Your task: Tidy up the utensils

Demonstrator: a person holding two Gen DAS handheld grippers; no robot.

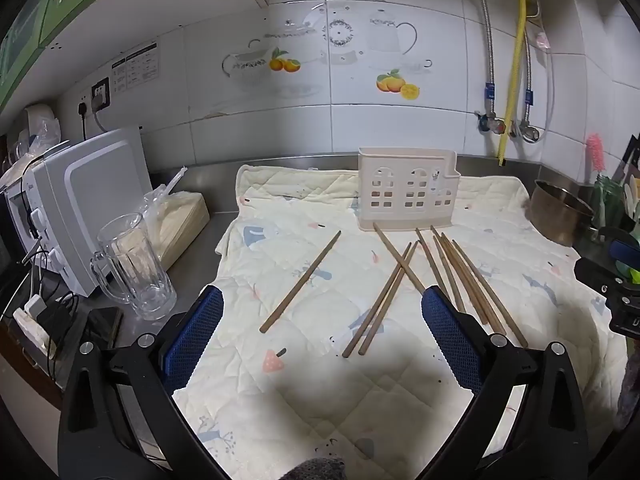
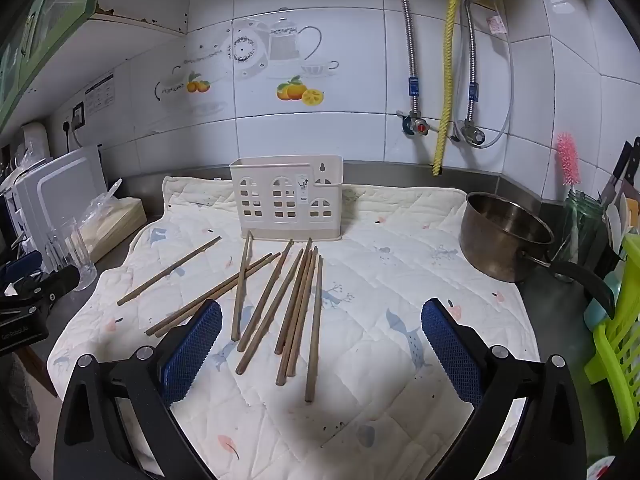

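Note:
Several brown wooden chopsticks (image 1: 464, 276) (image 2: 296, 312) lie scattered on a quilted cream cloth (image 1: 304, 392) (image 2: 380, 400). One single chopstick (image 1: 300, 282) (image 2: 168, 271) rests apart at the left. A cream plastic utensil holder (image 1: 407, 189) (image 2: 287, 197) with window-shaped holes stands upright behind them near the wall. My left gripper (image 1: 322, 304) hovers open above the cloth, short of the sticks, nothing between its blue pads. My right gripper (image 2: 321, 320) is open too, over the near ends of the main bunch without touching any.
A steel saucepan (image 2: 502, 236) (image 1: 558, 212) sits at the cloth's right edge, a green basket (image 2: 618, 340) beyond it. On the left are a glass mug (image 1: 134, 266), a tissue pack (image 1: 182, 226) and a white appliance (image 1: 86, 208). Pipes and valves run down the tiled wall.

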